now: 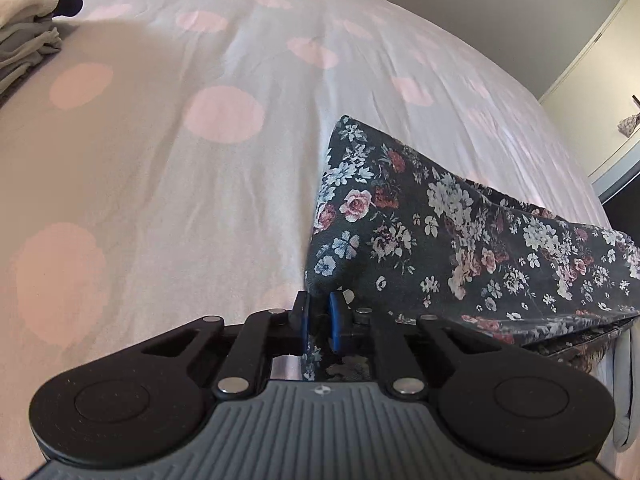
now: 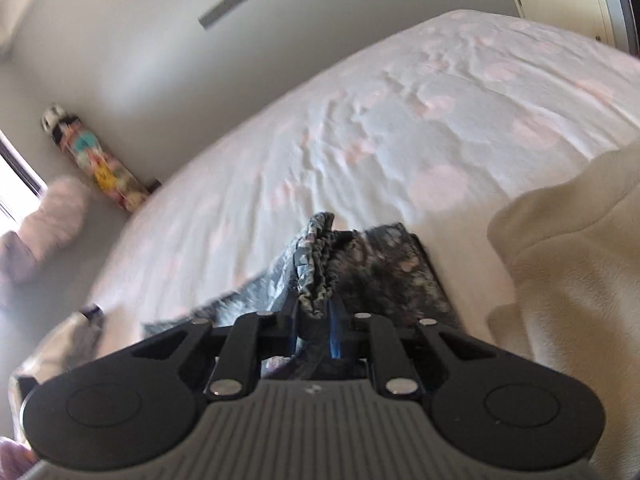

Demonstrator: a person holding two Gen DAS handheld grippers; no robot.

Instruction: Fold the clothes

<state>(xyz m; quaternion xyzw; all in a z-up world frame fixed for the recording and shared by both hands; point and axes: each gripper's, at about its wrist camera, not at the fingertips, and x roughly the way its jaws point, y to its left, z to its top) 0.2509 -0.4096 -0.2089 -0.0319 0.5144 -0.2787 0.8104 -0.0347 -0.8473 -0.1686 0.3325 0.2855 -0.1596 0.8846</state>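
L gripper: blue-padded jaws nearly closed, pinching a corner of the dark floral-print fabric garment. Garment stretches from the jaws up and to the right, raised off the white bedsheet w/ pink polka dots, lower edge sagging toward the bed at right. Stack of folded pale clothes sits far upper left on the sheet, well apart from the garment.

R gripper: jaws close together, clamped on a bunched, gathered edge of the same garment; rest of it lies on the sheet just ahead. View is blurred. Cream fleece fabric fills the right side, near the gripper.
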